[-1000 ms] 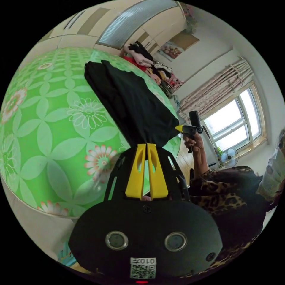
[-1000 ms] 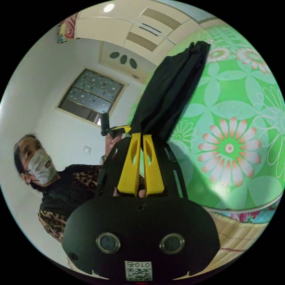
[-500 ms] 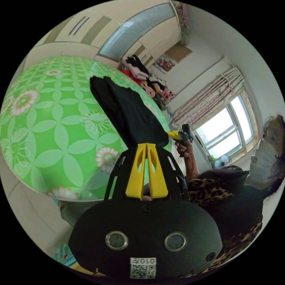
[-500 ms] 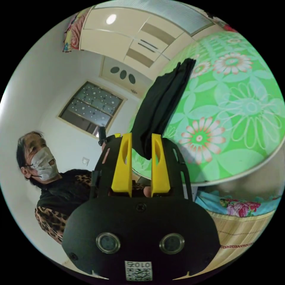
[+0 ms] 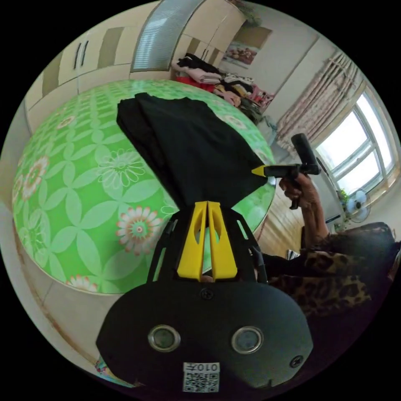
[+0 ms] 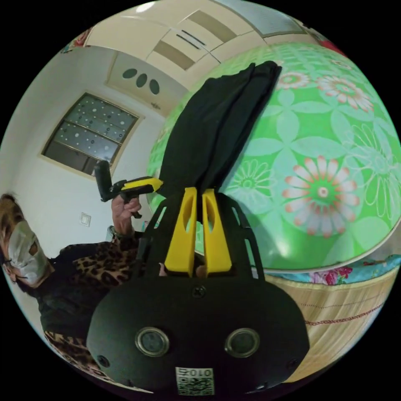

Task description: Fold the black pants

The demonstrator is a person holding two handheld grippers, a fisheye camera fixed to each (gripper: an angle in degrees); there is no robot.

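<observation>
Over the green flowered tabletop (image 5: pixel 83 196), the black pants (image 5: pixel 188 146) hang stretched between two grippers.

Left gripper (image 5: pixel 207 203) has its yellow jaws pressed together on one near corner of the cloth; right gripper (image 6: pixel 196 191) is likewise clamped on the other corner, and it appears in the left gripper view at (image 5: pixel 267 170) with its tip at the fabric edge; the pants' long axis runs away from both grippers toward the table's far side, where the far end lies on the surface; both hands look equally near, so the fold likely means carrying the held edge forward along that axis.

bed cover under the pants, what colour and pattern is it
Bright green bed cover with white petal shapes and pink-orange flowers, best in the right gripper view.
</observation>
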